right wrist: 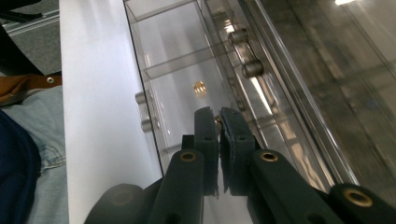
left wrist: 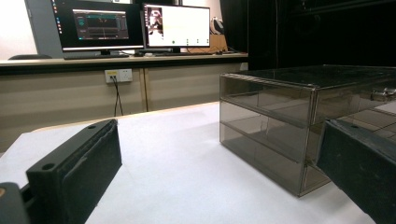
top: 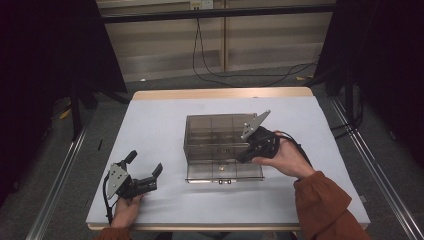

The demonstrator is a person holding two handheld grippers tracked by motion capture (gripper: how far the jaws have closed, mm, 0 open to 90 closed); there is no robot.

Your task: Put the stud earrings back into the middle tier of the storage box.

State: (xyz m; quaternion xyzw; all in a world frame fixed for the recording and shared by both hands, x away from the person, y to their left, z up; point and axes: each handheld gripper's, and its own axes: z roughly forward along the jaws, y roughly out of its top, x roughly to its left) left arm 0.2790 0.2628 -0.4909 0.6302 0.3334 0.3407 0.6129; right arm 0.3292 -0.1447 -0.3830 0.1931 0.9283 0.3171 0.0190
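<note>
Two grippers: our left gripper (top: 146,172) gapes empty at lower left, our right gripper (right wrist: 218,120) pinches a small gold piece (right wrist: 217,120) in the drawer box (top: 220,131) at centre.

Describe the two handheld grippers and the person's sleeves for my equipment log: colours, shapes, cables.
Both the left gripper and the right gripper are black, each with two flat rectangular jaws with round screw holes. Each carries a grey three-cornered plate on top dotted with small holes, and trails a black cable. The person's sleeves are rust-orange, gathered at the cuff.
</note>
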